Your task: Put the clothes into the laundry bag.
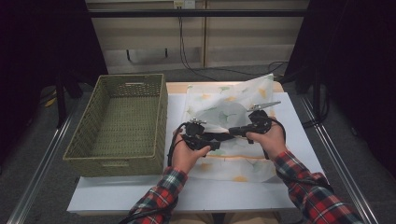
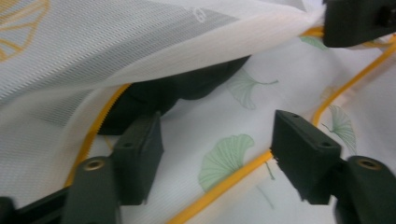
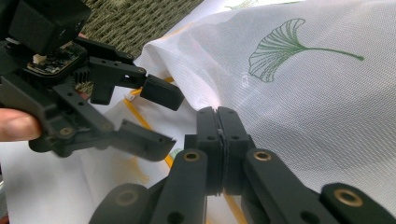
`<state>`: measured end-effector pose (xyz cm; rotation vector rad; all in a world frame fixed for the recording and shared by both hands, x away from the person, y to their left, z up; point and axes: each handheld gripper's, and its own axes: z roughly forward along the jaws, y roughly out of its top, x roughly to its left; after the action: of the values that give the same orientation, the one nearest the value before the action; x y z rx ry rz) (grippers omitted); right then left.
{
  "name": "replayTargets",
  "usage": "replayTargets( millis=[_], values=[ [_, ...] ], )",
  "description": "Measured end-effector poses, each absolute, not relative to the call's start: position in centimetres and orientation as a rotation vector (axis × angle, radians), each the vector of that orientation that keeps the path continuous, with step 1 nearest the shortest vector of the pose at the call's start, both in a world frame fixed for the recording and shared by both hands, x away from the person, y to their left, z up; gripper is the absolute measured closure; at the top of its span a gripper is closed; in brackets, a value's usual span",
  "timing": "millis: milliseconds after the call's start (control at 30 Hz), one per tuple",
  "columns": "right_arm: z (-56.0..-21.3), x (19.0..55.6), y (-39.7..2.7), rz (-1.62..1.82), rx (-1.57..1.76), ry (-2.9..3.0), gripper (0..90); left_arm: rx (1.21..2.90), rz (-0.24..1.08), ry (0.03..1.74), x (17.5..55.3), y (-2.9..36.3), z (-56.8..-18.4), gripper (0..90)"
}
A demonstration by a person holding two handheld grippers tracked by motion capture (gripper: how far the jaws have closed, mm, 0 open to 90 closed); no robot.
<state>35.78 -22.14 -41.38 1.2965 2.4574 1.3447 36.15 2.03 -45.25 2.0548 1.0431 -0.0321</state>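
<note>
A white tabletop (image 1: pixel 140 193) carries a woven basket (image 1: pixel 116 123) at left and a white mesh bag (image 1: pixel 233 105) printed with ginkgo leaves, its long axis running away from the person. The right claw (image 3: pixel 218 122) is clenched on the bag's upper layer, lifting it. The left claw (image 2: pixel 217 140) stands released over the orange zipper (image 2: pixel 224 184); no writing readable.
</note>
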Motion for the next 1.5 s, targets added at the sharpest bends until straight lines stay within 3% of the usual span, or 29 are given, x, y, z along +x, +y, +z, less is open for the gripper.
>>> replayTargets(
  millis=[433, 1500],
  values=[
    [-41.9, 35.2, -22.5, 1.338, 1.268, 2.462, 89.7, 2.041, 0.0, 1.006, 35.2, 2.3, -44.1, 16.8],
    [-44.2, 33.7, -24.2, 1.343, 1.262, 2.479, 89.5, 2.024, 0.1, 1.1, 35.7, 5.2, -43.9, 12.0]
  ],
)
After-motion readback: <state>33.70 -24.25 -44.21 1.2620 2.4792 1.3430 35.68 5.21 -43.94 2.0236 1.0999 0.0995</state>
